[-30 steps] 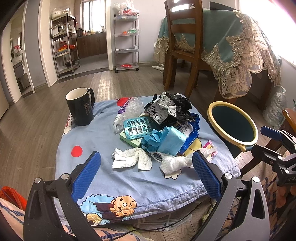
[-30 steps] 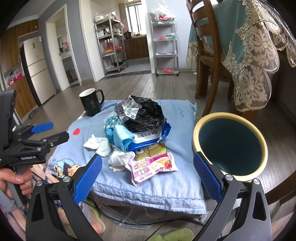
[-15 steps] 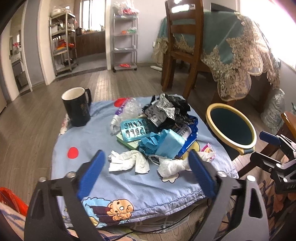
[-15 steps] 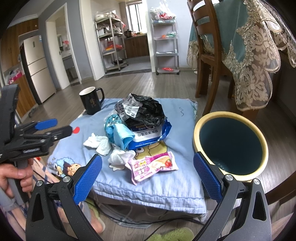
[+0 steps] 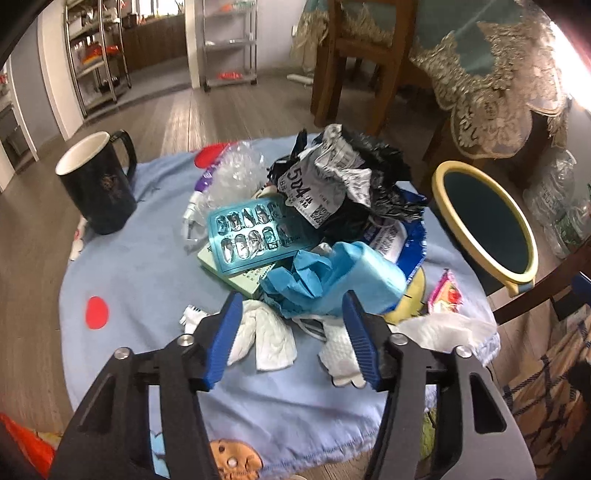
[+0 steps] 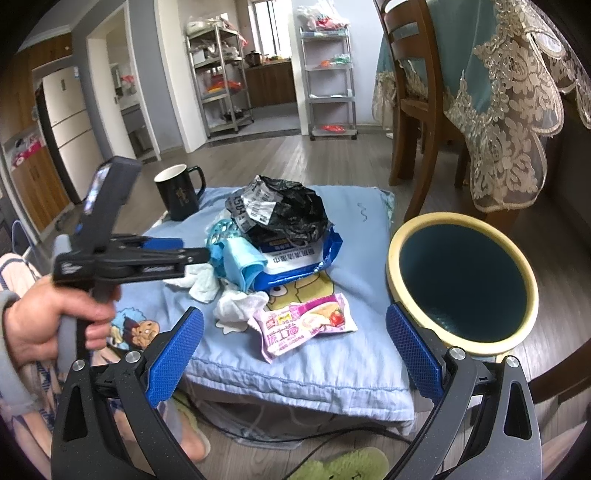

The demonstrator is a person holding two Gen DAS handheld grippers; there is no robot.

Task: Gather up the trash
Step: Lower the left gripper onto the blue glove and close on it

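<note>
Trash pile heaped mid-frame on blue cushion; bin at right. Left gripper over white tissue, jaws just been closing, nothing clamped. Right gripper spread wide, empty.

Daylight fills the room, soft and even, with faint shadows under the trash pile. In the left wrist view, glare burns out the upper right edge beside the lace tablecloth, and the whole frame is slightly smeared by motion blur. The right wrist view is sharper; its window glows white. The hand at its left edge is blurred. Fisheye distortion bends both views, with dark corners.
</note>
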